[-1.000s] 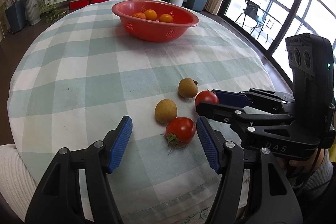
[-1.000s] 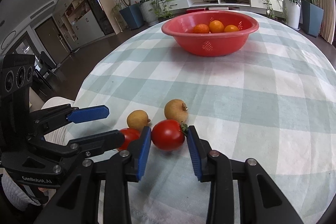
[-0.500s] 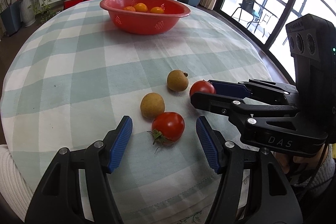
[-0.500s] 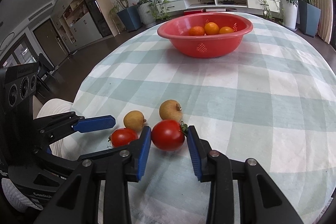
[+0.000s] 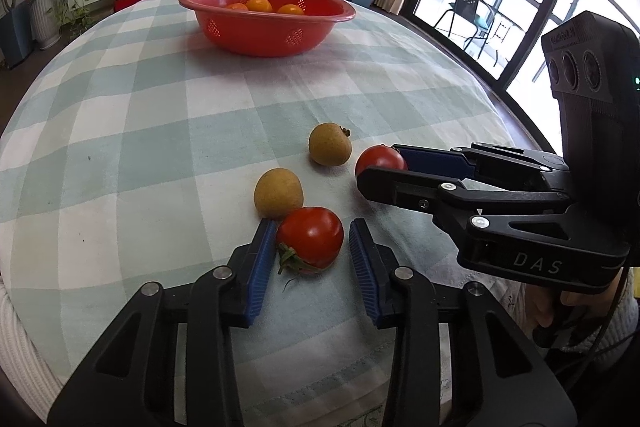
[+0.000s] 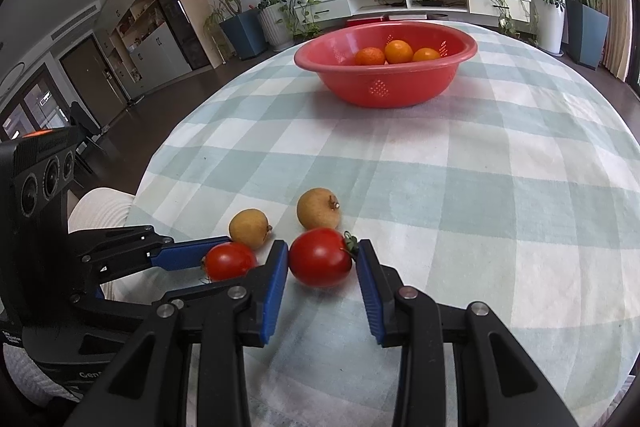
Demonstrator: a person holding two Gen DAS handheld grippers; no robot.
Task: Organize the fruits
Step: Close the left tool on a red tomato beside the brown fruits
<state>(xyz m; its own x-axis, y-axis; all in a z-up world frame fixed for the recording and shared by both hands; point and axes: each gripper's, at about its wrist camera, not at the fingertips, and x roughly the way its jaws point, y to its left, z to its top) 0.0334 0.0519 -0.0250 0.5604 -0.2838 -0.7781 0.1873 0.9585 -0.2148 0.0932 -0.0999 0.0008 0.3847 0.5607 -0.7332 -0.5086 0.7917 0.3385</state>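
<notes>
Tomatoes sit between both your grippers. Left wrist view: your left gripper (image 5: pixel 313 241) is closing around the near tomato (image 5: pixel 310 237); the left pad touches it, the right pad has a slim gap. Two brown fruits (image 5: pixel 278 193) lie just beyond; the red bowl (image 5: pixel 264 23) of oranges stands far back. Right wrist view: your right gripper (image 6: pixel 322 263) is narrowed on the other tomato (image 6: pixel 320 257), pads at both its sides.
</notes>
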